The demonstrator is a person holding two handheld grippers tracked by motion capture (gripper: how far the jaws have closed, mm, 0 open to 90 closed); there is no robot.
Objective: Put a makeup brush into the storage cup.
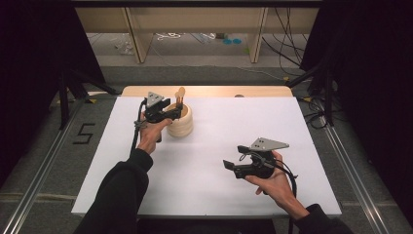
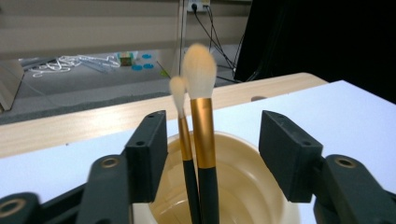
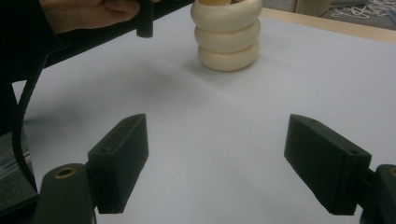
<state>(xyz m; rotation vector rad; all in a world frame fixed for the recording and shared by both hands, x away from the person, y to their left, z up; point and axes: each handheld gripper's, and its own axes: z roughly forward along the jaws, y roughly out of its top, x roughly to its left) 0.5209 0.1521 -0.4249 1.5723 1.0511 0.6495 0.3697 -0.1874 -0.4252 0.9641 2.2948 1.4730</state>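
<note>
White sheet (image 1: 209,165) covers the table, light wooden edge showing at top centre, dark curtains at both sides of the high view. Nearest, lower right of that view, right gripper (image 1: 235,157) hangs over bare sheet with jaws spread wide and nothing between them. Farther up, left of centre, left gripper (image 1: 176,108) sits at the rim of a cream ribbed holder (image 1: 181,126); its jaws stand apart either side of two makeup brushes (image 2: 201,135), gold ferrules, dark handles, pale tips up, standing in the holder, pads not touching them.
</note>
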